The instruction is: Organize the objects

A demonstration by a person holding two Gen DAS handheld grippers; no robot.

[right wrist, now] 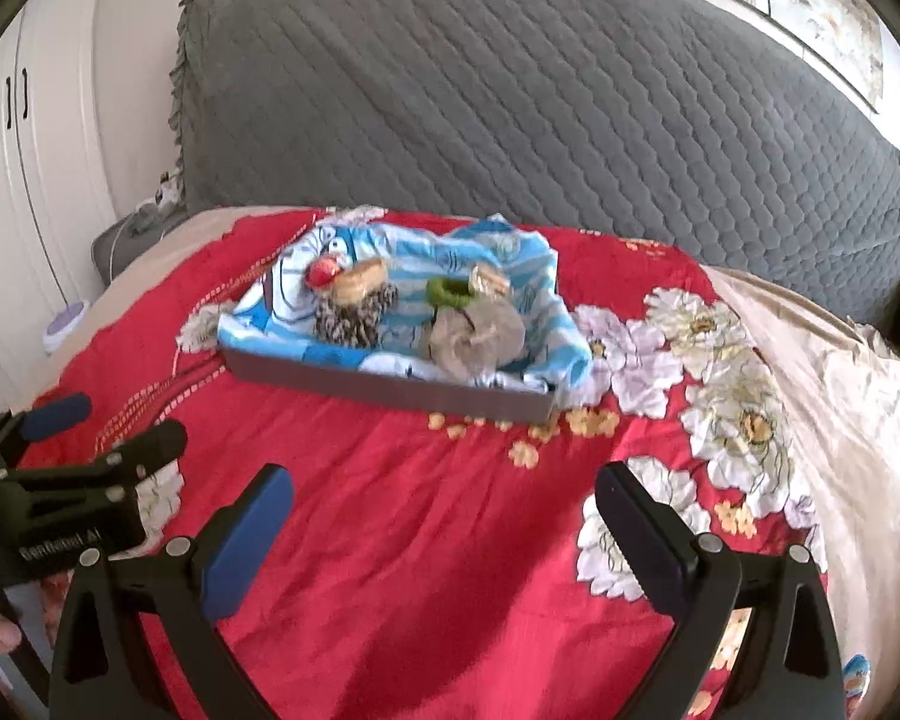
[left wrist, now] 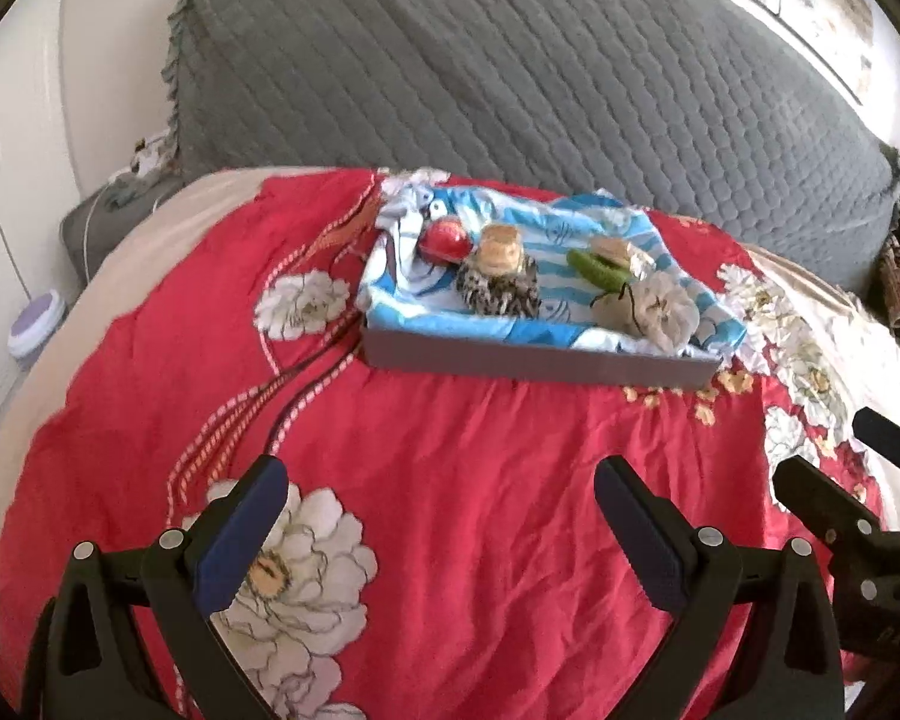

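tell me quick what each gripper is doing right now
Left gripper: open, holding nothing, above the red floral bedspread.
Right gripper: open, holding nothing.

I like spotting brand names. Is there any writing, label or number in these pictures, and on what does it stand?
"GenRobot AI", roughly; the white letters are blurred: on the side of the left gripper, seen from the right wrist.
No other text can be read, neither on the blue cartoon cloth nor on the tray.
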